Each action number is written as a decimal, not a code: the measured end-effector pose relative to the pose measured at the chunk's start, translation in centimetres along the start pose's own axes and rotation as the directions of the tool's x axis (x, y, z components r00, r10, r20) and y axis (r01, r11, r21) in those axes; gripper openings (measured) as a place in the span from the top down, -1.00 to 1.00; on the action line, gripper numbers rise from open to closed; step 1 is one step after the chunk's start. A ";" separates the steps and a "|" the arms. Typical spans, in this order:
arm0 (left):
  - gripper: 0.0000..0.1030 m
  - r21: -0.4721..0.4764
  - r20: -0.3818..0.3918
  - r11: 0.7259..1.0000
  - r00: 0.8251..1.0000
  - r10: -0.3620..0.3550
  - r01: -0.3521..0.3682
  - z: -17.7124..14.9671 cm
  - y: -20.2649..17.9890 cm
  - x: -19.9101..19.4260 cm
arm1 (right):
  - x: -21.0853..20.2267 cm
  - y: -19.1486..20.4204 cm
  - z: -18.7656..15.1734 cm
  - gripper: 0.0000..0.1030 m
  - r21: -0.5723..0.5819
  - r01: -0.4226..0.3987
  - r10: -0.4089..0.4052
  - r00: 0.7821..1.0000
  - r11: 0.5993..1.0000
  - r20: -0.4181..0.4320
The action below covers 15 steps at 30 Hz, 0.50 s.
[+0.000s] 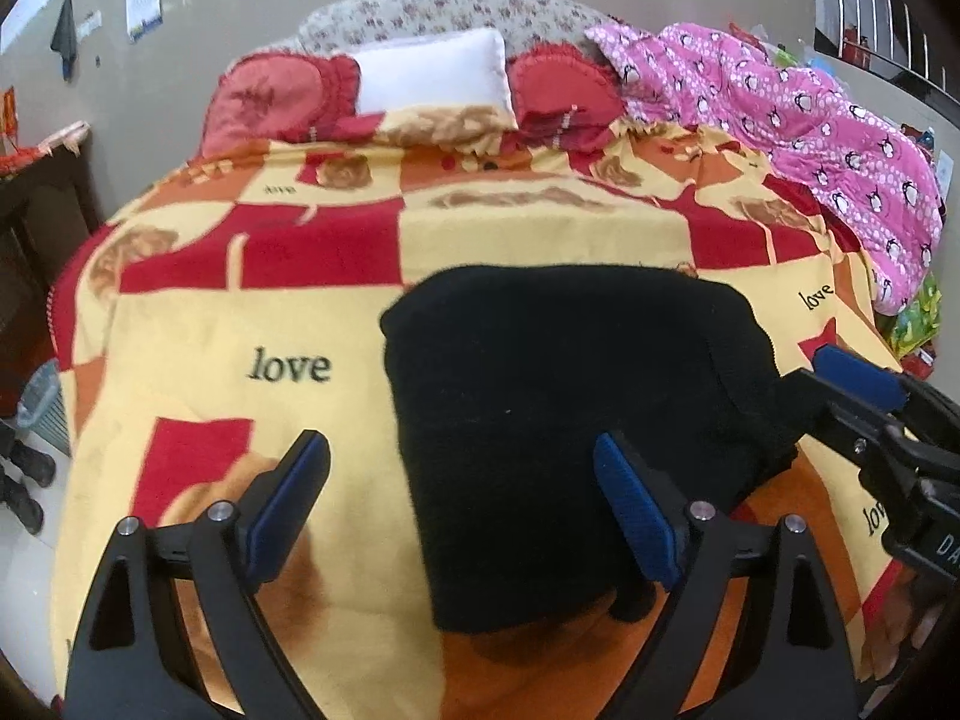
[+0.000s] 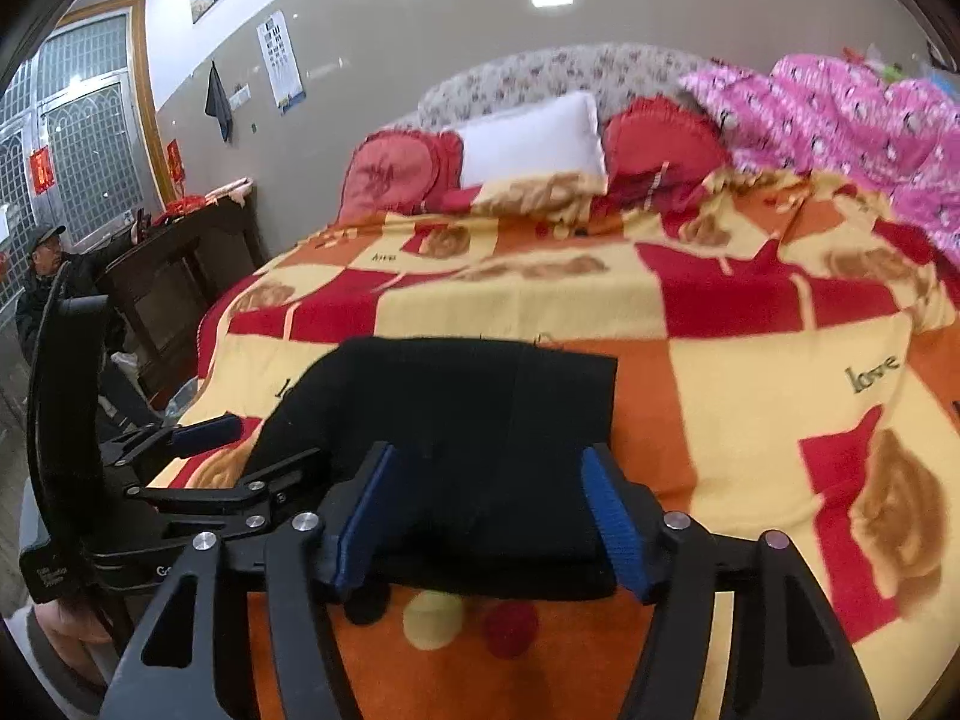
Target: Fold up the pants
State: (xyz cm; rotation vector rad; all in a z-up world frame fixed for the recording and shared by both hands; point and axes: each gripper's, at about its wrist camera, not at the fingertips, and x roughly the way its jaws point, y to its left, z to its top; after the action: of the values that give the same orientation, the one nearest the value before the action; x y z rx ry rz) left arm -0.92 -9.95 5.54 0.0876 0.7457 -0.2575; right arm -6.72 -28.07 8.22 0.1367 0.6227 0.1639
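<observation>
Lying folded on the bed's blanket (image 1: 252,312) near the bed's front edge: one pair of black pants (image 1: 558,408), a compact, roughly rectangular bundle. In the left wrist view its longer side runs from the front edge toward the pillows; which end is the waist cannot be told. Left claw (image 1: 462,510): angled downward over the bundle's near left corner, jaws spread wide, the left finger (image 1: 288,498) over bare blanket, the right finger (image 1: 636,516) over the black cloth, neither pad pressing on anything. Right claw (image 2: 486,516): likewise tilted down at the bundle's near edge, jaws apart, blue pads flanking the cloth's near edge without pinching it; the cloth sits between them and lies flat. The right claw's forward blue pad also shows at the right edge of the left wrist view, at the pants' right side. Behind: white pillow (image 1: 438,75) between two red cushions (image 1: 282,96), a pink penguin-print quilt (image 1: 810,132) heaped on the bed's right side, and a floral headboard (image 1: 444,6) against the wall. A person sits beside a dark cabinet (image 2: 174,282) in the right wrist view.
</observation>
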 end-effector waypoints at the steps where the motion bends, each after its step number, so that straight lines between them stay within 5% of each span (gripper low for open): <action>1: -0.75 0.002 0.003 1.000 1.000 0.000 0.000 0.0 0.1 -0.3 | -0.2 0.2 0.0 -0.29 -0.001 0.003 -0.003 1.000 1.000 0.003; 15: -0.75 -0.039 0.085 0.999 0.996 0.012 -0.009 -1.3 1.5 -4.5 | -3.3 1.7 -0.6 -0.66 0.016 0.009 -0.009 0.998 1.000 0.061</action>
State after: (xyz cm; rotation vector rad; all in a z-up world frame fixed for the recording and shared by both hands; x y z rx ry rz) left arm -4.58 -7.41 7.60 0.0434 0.6650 -0.2353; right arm -9.88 -27.03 9.85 0.1537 0.5635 0.1455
